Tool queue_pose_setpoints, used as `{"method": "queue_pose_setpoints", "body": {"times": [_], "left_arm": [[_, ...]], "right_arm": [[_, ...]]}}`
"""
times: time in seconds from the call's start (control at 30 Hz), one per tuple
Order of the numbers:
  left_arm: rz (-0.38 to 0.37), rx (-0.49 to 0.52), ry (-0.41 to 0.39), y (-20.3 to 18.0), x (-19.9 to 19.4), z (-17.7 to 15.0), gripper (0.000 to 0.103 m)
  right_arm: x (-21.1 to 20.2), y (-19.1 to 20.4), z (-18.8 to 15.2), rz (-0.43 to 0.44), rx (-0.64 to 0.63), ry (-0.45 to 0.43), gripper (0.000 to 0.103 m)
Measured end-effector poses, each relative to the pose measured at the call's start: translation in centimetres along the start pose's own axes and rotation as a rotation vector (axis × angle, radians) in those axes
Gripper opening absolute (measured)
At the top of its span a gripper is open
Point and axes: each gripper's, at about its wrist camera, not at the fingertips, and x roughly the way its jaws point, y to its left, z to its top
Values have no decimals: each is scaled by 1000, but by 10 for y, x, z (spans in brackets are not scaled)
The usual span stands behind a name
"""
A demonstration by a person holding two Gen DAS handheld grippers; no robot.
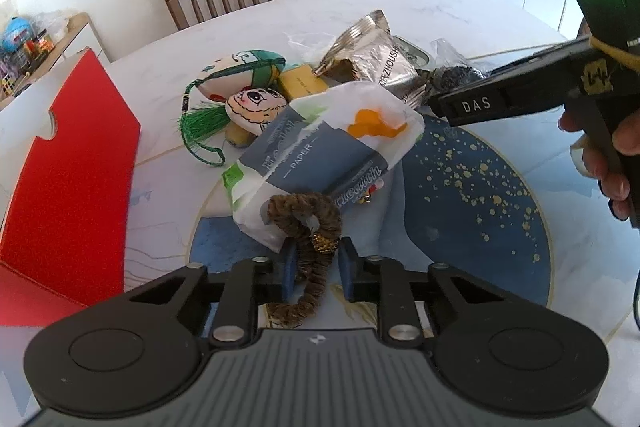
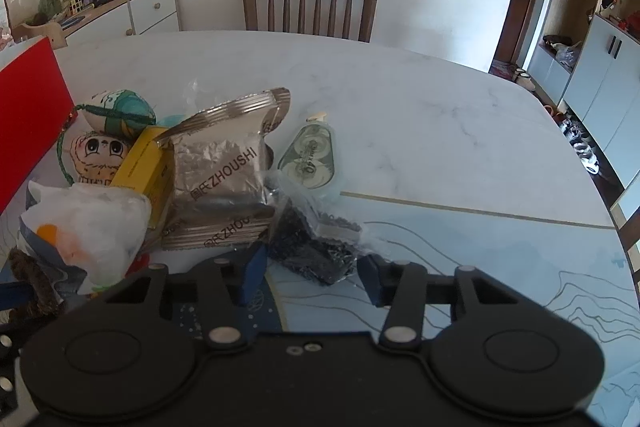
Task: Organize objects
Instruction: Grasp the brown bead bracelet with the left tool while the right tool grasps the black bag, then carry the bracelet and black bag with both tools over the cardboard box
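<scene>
In the left wrist view my left gripper (image 1: 319, 269) is shut on a brown braided cord (image 1: 316, 259), which loops up onto a white and grey tissue pack (image 1: 320, 147). Beyond it lies a pile: a silver foil packet (image 1: 380, 63), a yellow box (image 1: 300, 81), a face-printed sachet (image 1: 256, 107) and a green-tasselled pouch (image 1: 240, 71). In the right wrist view my right gripper (image 2: 312, 277) stands open astride a clear bag of dark beads (image 2: 312, 251), its blue pads close on either side. The bag lies on the table. A correction tape (image 2: 310, 157) lies behind it.
A red box (image 1: 72, 167) stands open at the left of the marble table (image 2: 440, 131). A wooden chair (image 2: 310, 7) sits at the far edge. A person's hand (image 1: 616, 163) holds the right gripper's handle. A cluttered sideboard (image 2: 152, 7) and cabinets line the walls.
</scene>
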Motion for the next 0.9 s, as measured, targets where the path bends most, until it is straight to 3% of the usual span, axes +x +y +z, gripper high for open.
{"method": "queue_pose_setpoints", "body": {"times": [0.13,0.3,0.9], "left_arm": [[2,-20,-5,3,-6,-1,11],[6,-55,2,9,-14,-3,10],[-24,-156,-94,35,-79,-2,10]], "right_arm": [[-3,0,0,2,-12,-14,36],[-10,-1,-6,4,-29,-24,27],[-94,12,-11,89,-49,-65,26]]}}
